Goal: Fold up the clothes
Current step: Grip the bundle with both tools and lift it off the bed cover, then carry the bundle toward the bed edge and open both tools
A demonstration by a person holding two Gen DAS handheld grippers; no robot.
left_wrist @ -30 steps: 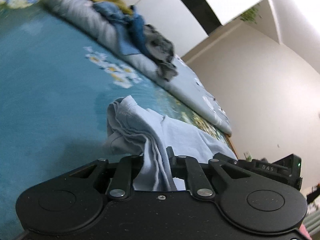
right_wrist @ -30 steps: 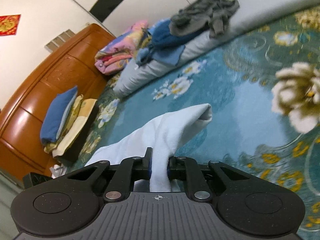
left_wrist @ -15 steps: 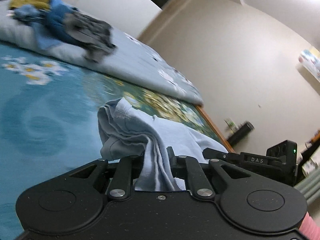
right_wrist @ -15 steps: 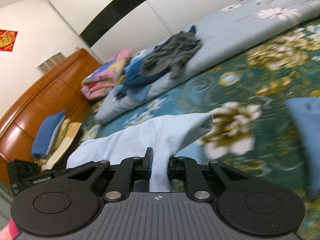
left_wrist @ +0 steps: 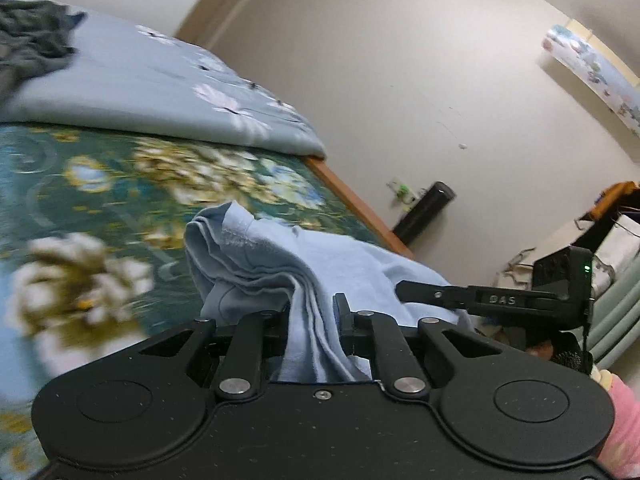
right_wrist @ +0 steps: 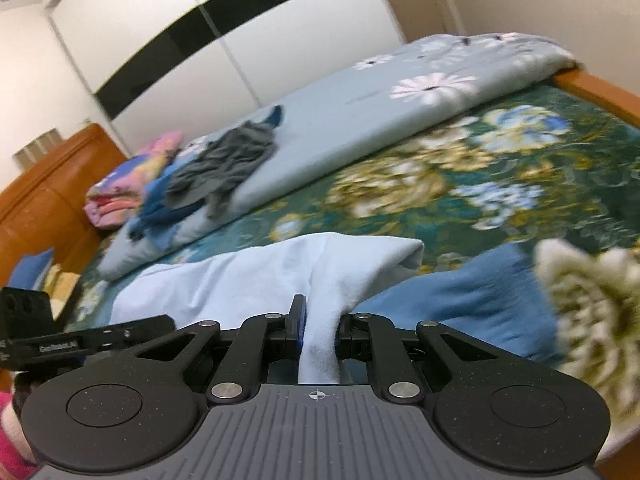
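Left gripper [left_wrist: 313, 312] was clamped on a bunched edge of the shirt [left_wrist: 320, 256]. Right gripper [right_wrist: 319, 322] was clamped on another part of the shirt [right_wrist: 280, 276], a flatter white-blue fold. The shirt hung between the two, lifted just above the bed [right_wrist: 400, 208], over its green floral cover.

Risks, as judged:
- The thin fold in the right jaws could slip out if the grippers pull apart too hard.
- The layers bunched in the left jaws could set down creased, spoiling the fold.

Views:
- Left view alone showed the bed's foot, the bare wall and a dark cylinder [left_wrist: 424, 212] on the floor beyond it.
- Right view alone showed a blue cloth [right_wrist: 460, 292] on the bed just under the shirt, the grey garment [right_wrist: 228, 164] farther up the bed, and the headboard [right_wrist: 44, 200].
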